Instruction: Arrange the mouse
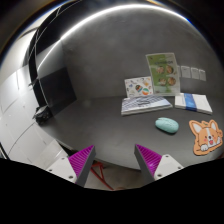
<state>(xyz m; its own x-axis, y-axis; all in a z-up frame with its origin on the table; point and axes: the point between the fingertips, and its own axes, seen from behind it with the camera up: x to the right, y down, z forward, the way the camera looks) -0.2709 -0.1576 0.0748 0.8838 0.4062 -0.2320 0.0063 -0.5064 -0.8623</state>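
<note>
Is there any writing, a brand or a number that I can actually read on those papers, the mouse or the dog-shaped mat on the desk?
None can be read.
Standing card: coloured pictures, print too small.
Booklet lying flat: print too small.
White and blue pad: no legible marks.
Mouse: no visible brand.
Dog-shaped mat: a drawn face only.
Claw: open, holds nothing, no label.

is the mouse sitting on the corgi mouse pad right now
No, the pale green mouse rests on the bare grey desk beside the corgi mouse pad, well beyond the open gripper.
</note>
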